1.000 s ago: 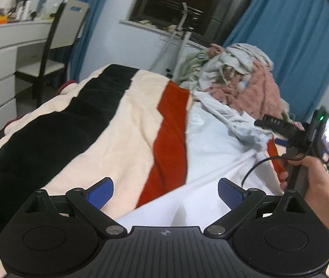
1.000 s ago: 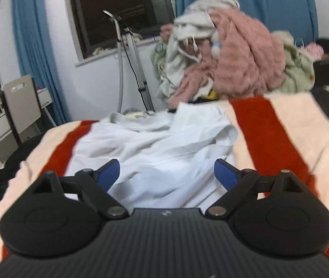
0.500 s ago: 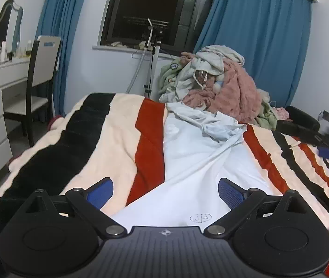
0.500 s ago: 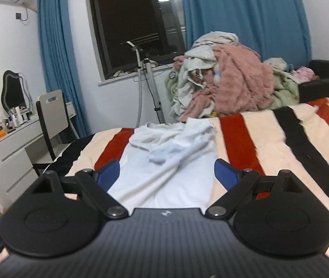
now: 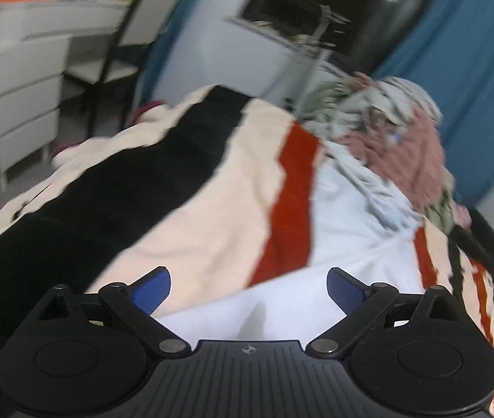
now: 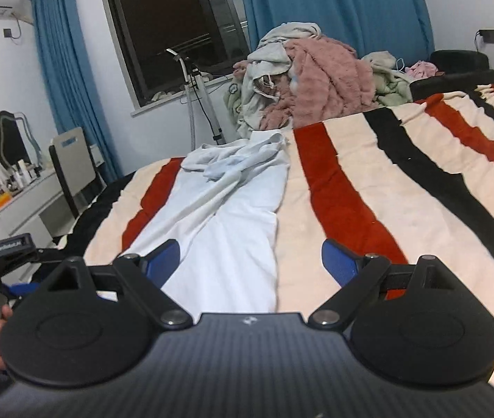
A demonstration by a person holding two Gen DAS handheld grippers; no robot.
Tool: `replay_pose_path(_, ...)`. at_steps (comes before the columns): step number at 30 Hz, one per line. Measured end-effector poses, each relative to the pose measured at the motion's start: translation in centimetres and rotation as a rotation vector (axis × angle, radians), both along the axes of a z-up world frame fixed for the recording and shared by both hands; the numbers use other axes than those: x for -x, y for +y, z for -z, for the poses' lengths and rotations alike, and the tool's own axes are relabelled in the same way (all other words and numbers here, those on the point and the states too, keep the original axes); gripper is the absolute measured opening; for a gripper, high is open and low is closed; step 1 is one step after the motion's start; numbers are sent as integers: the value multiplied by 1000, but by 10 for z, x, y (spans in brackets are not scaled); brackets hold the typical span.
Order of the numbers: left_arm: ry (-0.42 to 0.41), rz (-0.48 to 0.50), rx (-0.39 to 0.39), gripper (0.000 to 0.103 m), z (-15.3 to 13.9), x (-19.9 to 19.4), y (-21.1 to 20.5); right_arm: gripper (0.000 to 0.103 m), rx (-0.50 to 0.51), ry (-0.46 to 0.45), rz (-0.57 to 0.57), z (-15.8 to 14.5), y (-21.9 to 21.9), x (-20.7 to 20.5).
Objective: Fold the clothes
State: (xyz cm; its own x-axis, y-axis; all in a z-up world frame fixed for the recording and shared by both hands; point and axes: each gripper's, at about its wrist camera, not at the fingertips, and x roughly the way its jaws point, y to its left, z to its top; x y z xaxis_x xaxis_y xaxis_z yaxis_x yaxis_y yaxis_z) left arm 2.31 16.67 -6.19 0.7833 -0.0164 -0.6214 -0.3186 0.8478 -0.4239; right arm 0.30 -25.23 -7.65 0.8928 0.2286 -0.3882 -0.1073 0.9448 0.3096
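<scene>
Low in each frame, the left gripper [image 5: 248, 287] and right gripper [image 6: 250, 261] hold their fingers wide apart, empty, over the near hem of the white garment [image 6: 226, 216]. Since half a second ago the left view has tilted and blurred, suggesting repositioning. The garment lies lengthwise mid-frame on the striped blanket [image 6: 369, 188], its far end bunched before the clothes pile [image 6: 302, 76] at upper centre.

You're in a home bedroom: a bed [image 6: 369, 188] with a striped blanket, blue curtains [image 6: 334, 7] round a dark window [image 6: 174, 24], a laundry pile [image 6: 302, 76] at 12 o'clock, a vanity dresser [image 6: 20, 205] at 9.
</scene>
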Motion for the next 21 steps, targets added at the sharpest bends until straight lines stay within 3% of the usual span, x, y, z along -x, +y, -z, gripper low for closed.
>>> replay_pose_path(4,69,-82,25,91,13,-2,18,90,-2,33,-21,7,2,-3)
replay_pose_path(10,186,-90,-17,79,35,-11,14,90,-43,52,3,9,-8,-4)
replay_pose_path(12,216,-93,-94,62,36,-12,5,90,-58,60,17,10,-11,-7)
replay_pose_path(16,236,-97,-131,39,36,-8,-1,90,-79,74,44,11,-19,-13)
replay_pose_path(18,232,-86,-145,20,35,-6,-5,90,-77,63,37,10,-21,-11)
replay_pose_path(21,225,-69,-165,8,32,-4,-11,90,-64,34,17,5,-21,-7)
